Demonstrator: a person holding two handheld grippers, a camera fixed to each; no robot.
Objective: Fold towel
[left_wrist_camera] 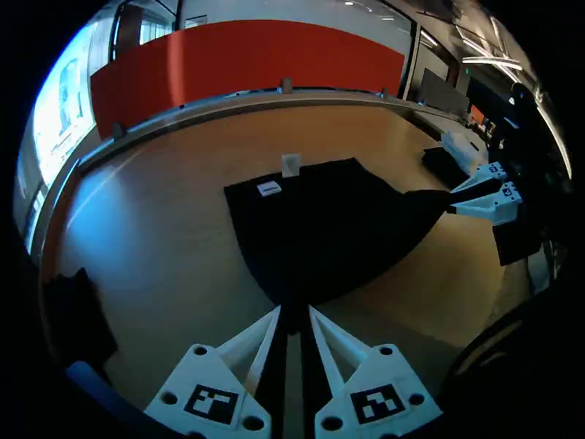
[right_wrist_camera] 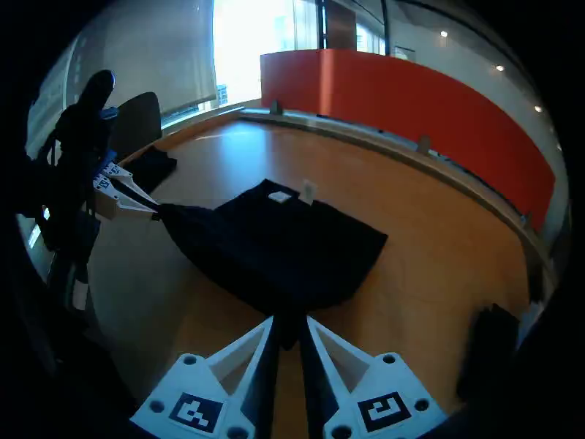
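Your left gripper (left_wrist_camera: 294, 316) is pinching one near corner of the black towel (left_wrist_camera: 322, 219), and your right gripper (right_wrist_camera: 289, 323) is clamping another. The rest is lying spread on the wooden table (left_wrist_camera: 161, 234).

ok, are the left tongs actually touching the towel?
Touching. In the left gripper view the left tongs pinch the towel at its near corner, with dark cloth held between both fingers and no gap.
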